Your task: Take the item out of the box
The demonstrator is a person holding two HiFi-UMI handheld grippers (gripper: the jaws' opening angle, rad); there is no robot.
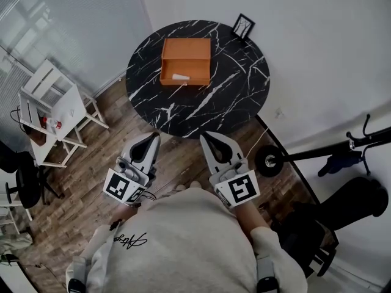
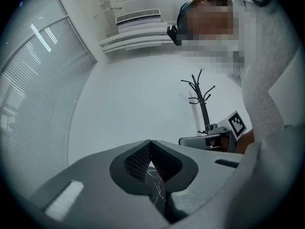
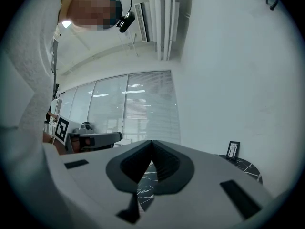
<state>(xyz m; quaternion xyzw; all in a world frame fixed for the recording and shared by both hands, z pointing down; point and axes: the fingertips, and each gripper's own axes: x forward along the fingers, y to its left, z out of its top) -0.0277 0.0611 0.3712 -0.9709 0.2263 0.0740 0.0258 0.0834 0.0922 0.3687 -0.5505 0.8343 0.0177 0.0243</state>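
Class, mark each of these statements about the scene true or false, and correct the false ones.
1. The orange box lies open on the round black marble table. True.
2. A white item lies inside the box. True.
3. The left tongs grip the white item. False: they are shut on nothing, held near the person's body, short of the table.
4. The right tongs are wide open. False: their jaws are together, with nothing between them.
5. The small picture frame stands on the floor. False: it stands on the table, at its far edge.
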